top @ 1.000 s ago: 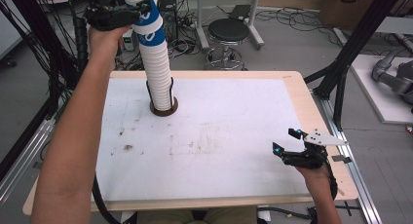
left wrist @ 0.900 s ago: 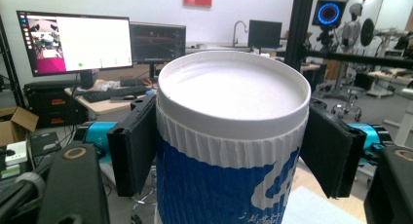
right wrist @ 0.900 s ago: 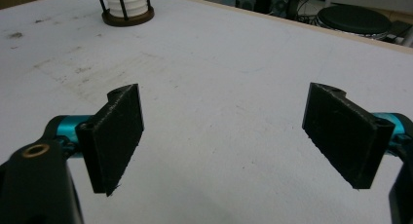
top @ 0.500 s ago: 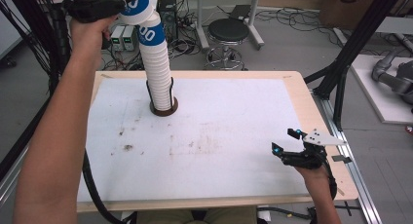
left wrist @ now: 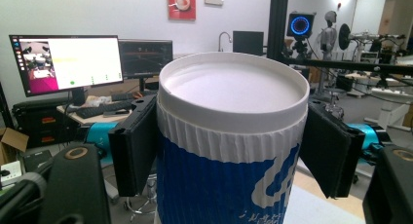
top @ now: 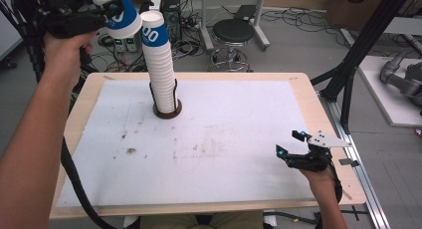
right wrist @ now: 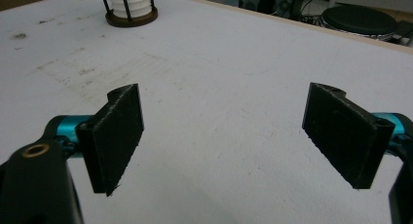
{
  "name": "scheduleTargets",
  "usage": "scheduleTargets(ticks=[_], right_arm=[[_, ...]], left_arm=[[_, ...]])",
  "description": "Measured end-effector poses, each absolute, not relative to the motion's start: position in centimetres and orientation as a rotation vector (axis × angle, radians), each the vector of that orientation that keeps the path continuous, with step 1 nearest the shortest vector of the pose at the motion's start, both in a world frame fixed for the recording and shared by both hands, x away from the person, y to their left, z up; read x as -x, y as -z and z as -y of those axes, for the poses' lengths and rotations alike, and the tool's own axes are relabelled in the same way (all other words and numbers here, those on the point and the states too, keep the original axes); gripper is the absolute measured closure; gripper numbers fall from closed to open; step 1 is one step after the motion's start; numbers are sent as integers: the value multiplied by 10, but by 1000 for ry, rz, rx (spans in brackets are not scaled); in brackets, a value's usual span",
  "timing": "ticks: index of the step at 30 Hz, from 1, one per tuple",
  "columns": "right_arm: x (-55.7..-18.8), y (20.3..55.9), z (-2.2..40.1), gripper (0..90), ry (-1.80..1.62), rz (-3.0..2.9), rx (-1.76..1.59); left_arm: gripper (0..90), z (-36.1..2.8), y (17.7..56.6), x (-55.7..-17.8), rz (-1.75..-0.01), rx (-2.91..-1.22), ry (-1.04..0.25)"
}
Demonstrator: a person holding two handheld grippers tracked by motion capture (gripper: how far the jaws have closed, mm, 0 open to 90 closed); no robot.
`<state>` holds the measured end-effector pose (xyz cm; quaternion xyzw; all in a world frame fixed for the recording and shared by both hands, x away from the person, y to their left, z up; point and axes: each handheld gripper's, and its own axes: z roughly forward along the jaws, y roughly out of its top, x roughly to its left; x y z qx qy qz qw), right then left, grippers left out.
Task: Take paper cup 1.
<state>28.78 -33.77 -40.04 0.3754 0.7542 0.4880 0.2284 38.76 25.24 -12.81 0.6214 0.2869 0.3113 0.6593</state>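
Blue paper cup [top: 119, 17] held beside stack [top: 160, 64].

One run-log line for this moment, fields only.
left gripper: shut on paper cup, lifted off stack | cup stack: upright in holder | right gripper: open, empty, over table

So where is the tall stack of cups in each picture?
High view: the cup stack stands in its ring holder at the table's far left.
Left gripper view: the stack isn't there; the held cup sits between the jaws.
Right gripper view: the stack's bottom is top left.
Shared landmark: the ring holder.
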Motion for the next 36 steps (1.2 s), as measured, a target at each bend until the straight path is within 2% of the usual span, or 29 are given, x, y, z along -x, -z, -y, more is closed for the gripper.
scheduleTargets(ticks=[11,36], right_arm=[[-290,399,334,155,-1345,-2074,-1041],[-293,399,328,154,-1341,-2100,-1018]], left_arm=[[283,-256,160,-366,-618,-1460,-658],[283,-240,211,-354,-585,-1504,-527]])
